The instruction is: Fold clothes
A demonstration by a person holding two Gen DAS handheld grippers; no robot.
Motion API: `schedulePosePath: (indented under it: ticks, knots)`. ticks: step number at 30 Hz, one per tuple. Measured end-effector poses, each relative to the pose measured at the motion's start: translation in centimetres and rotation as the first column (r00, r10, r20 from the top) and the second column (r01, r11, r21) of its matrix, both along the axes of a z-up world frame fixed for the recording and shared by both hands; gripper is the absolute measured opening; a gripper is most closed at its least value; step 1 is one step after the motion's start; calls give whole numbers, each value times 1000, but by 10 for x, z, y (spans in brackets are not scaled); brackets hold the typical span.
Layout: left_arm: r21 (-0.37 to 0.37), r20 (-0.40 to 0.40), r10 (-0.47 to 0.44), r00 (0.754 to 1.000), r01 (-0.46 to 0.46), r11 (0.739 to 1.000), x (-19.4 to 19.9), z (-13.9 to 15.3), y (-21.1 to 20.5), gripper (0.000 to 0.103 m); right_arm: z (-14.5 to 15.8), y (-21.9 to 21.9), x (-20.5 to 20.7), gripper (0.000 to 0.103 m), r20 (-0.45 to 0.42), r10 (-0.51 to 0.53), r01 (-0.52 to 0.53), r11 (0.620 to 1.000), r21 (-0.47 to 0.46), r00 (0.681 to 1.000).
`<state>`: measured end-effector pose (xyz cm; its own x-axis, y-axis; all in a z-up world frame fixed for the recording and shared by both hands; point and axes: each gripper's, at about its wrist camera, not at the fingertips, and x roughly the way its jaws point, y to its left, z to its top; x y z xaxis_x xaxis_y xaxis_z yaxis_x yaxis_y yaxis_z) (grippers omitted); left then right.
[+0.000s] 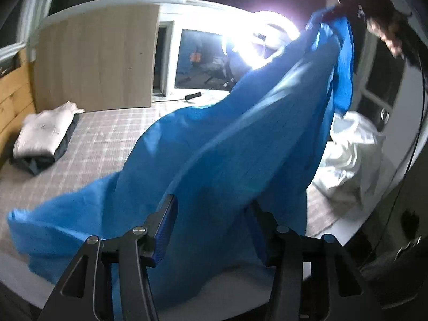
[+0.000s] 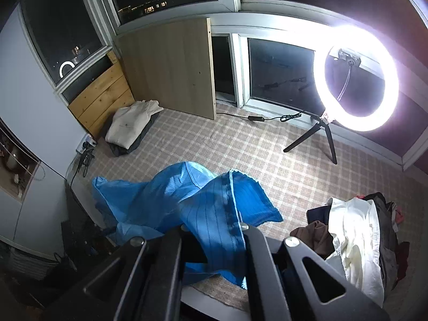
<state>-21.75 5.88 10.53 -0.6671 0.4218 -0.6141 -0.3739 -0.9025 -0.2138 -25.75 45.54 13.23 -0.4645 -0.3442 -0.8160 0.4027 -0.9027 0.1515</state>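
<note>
Left wrist view: the left gripper [image 1: 211, 230] is seen with its jaws spread, the blue garment [image 1: 214, 147] draped between and over them but not pinched by the pads. The cloth stretches from there up to the far right, where it is gathered at the right gripper [image 1: 347, 5], which is blurred in this view. In the right wrist view the right gripper [image 2: 214, 240] is pressed together on a seamed edge of the blue garment [image 2: 187, 208], so that one end is kept lifted while the rest billows down onto the checked mat [image 2: 240, 144]. This hold is judged to serve spreading the cloth flat before folding; the left side appears released so that it can settle near the mat's near edge. A folded stack [image 2: 128, 128] lies at the mat's far left corner, presumably finished items kept clear of the work area. An unfolded pile [image 2: 355, 235] waits at the right edge, within reach. A ring light [image 2: 355, 80] stands at the far right edge.
</note>
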Motion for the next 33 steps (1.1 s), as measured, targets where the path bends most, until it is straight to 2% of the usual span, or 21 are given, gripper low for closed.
schedulePosePath:
  ticks: [4, 5, 7, 9, 10, 12, 16, 20, 23, 24, 25, 26, 27, 28, 29, 31, 33]
  knots:
    - [-9, 3, 33, 999, -33, 999, 3, 0, -15, 49, -3, 5, 0, 2, 12, 3, -3, 1000, -7, 1000]
    - [-2, 21, 51, 998, -51, 999, -1, -2, -32, 50, -4, 7, 1, 2, 16, 3, -3, 1000, -10, 1000]
    - [-43, 25, 65, 998, -64, 997, -6, -3, -59, 49, -7, 10, 2, 2, 26, 3, -3, 1000, -8, 1000]
    - [-212, -2, 37, 999, -37, 977, -14, -6, -82, 49, -9, 12, 2, 2, 30, -2, 2, 1000, -1, 1000]
    - [-289, -9, 11, 1000, -13, 957, -19, -8, -90, 50, -10, 13, 2, 2, 35, -3, 3, 1000, -1, 999]
    - [-415, 55, -46, 997, 65, 908, -35, -19, -105, 50, -11, 13, 1, 2, 38, -6, 6, 1000, 0, 999]
    - [-510, 192, -207, 959, 278, 814, -58, -39, -107, 50, -14, 9, -1, 2, 51, -12, 12, 1000, 0, 999]
    - [-573, 259, -342, 903, 429, 699, -65, -56, -90, 50, -18, 3, -3, 2, 67, -16, 16, 1000, 1, 998]
    - [-572, 316, -457, 831, 551, 608, -63, -71, -65, 50, -20, -1, -5, 2, 76, -25, 25, 1000, -1, 997]
    - [-587, 326, -490, 808, 580, 565, -60, -78, -57, 51, -19, -3, -6, 2, 76, -27, 27, 1000, 1, 997]
    - [-596, 345, -503, 793, 599, 536, -62, -86, -53, 50, -18, -5, -6, 2, 74, -28, 28, 1000, 3, 997]
    - [-602, 364, -513, 777, 616, 507, -64, -95, -48, 43, -17, -5, -6, 2, 73, -26, 26, 1000, 4, 997]
    - [-586, 392, -502, 771, 630, 510, -70, -102, -46, 32, -16, -6, -6, 2, 72, -28, 28, 1000, 4, 997]
    - [-583, 406, -479, 778, 624, 520, -77, -108, -47, 0, -15, -7, -7, 2, 71, -30, 29, 1000, 4, 997]
    - [-580, 419, -455, 786, 617, 532, -84, -113, -48, 0, -15, -8, -8, 2, 71, -31, 31, 1000, 5, 997]
    - [-562, 403, -414, 816, 578, 592, -96, -109, -57, 0, -14, -7, -10, 2, 72, -38, 38, 999, 11, 997]
    - [-548, 345, -385, 856, 517, 658, -99, -91, -66, 0, -15, -4, -13, 2, 69, -51, 50, 999, 20, 996]
